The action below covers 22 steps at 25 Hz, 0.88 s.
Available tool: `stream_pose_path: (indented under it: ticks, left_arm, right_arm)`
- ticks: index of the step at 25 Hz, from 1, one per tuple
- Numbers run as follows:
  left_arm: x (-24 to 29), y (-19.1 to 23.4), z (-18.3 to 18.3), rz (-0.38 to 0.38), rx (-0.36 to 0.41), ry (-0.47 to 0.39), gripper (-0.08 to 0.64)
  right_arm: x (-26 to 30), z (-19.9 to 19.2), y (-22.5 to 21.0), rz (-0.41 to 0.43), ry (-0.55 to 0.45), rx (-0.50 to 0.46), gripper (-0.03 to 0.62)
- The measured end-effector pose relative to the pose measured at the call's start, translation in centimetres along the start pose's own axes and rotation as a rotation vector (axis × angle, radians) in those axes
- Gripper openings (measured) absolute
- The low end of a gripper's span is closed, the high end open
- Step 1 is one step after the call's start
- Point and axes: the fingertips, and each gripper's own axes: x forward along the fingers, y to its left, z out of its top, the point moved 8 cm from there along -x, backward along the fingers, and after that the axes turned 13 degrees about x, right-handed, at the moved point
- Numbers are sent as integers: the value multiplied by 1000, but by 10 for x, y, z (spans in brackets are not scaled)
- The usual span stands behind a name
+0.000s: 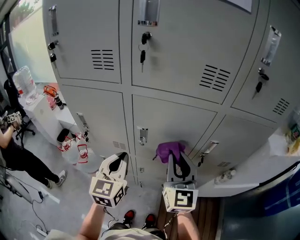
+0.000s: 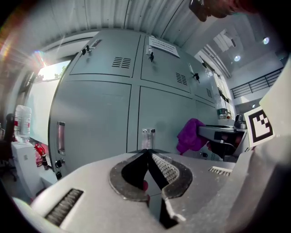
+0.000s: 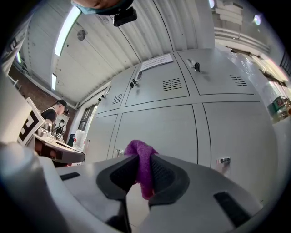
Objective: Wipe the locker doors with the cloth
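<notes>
The person is holding the grey-white plastic left gripper (image 1: 123,155) and the matching right gripper (image 1: 176,158) side by side, both pointing forward. The left gripper's 2 jaws are meeting at their tips with nothing between them. The right gripper's 2 jaws are clamping a fold of soft purple cloth (image 3: 142,169). 2 bare forearms (image 1: 91,221) are reaching in from below, seemingly level, though mostly hidden.

the purple cloth (image 1: 168,150) shows only its top at the lower centre of the head view, the rest hidden behind the right gripper (image 1: 179,158). the notice (image 1: 243,3) at upper right is cut by the top edge, and in the gripper views its print is too small to read. a person (image 1: 14,157) is cut off by the left edge.
</notes>
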Motion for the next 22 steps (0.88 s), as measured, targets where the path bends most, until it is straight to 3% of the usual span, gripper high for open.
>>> stream_pose_path:
  ticks: [10, 22]
  left_arm:
    - [-16, 29, -11, 73, -6, 26, 22]
    - [-7, 51, -25, 94, -14, 60, 21]
  right_arm:
    - [29, -25, 35, 95, 49, 19, 72]
    - [68, -53, 41, 90, 126, 41, 72]
